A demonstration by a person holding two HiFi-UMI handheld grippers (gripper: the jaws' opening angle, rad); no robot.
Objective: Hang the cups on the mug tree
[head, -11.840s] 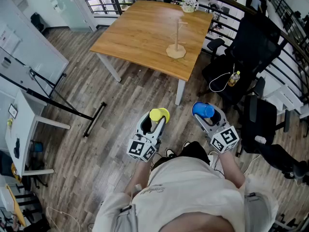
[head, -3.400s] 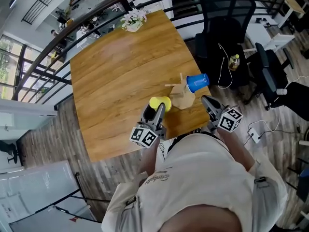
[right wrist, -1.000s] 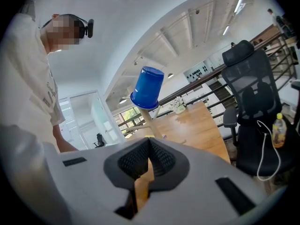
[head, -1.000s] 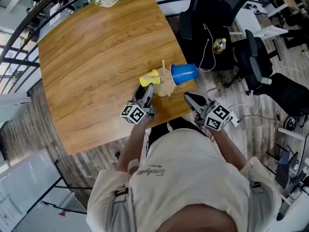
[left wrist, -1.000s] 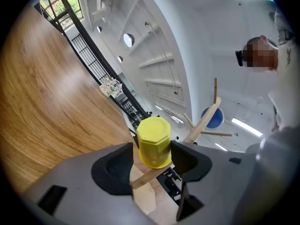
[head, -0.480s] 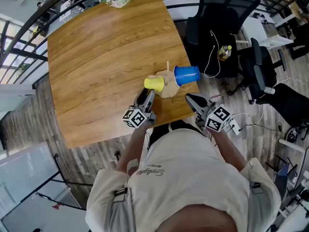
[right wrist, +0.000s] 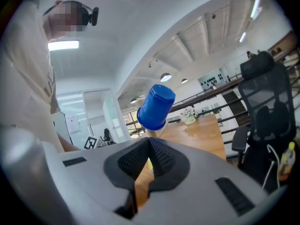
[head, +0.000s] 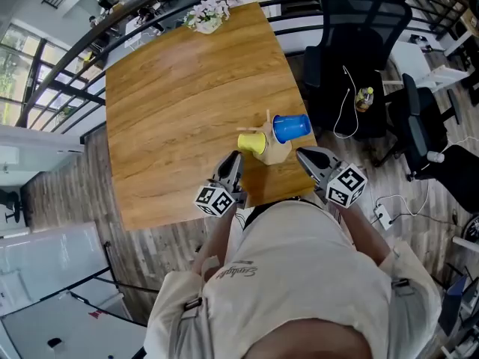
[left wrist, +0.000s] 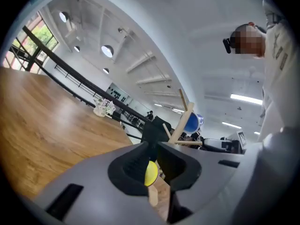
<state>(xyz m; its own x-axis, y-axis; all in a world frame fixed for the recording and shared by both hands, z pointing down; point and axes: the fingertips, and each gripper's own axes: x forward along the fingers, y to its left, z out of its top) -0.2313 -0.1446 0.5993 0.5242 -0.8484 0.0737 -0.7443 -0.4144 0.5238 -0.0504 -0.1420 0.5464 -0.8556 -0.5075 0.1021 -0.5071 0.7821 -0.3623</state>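
The wooden mug tree (head: 272,147) stands near the table's front edge. A yellow cup (head: 252,142) hangs on its left peg and a blue cup (head: 290,128) on its right peg. My left gripper (head: 234,158) is just short of the yellow cup and apart from it. Its jaws are closing to a narrow gap with nothing between them. Through that gap, in the left gripper view, the yellow cup (left wrist: 150,172) shows beyond the jaws. My right gripper (head: 303,155) is shut and empty, below the blue cup (right wrist: 156,107).
The wooden table (head: 179,103) stretches away to the left and back, with a small flower pot (head: 207,17) at its far edge by a railing. Black office chairs (head: 352,28) stand to the right; one has a bottle (head: 364,96) on it.
My left gripper has drawn back from the yellow cup, which stays hanging on the peg, and its jaws have narrowed. The right gripper stays shut near the blue cup.
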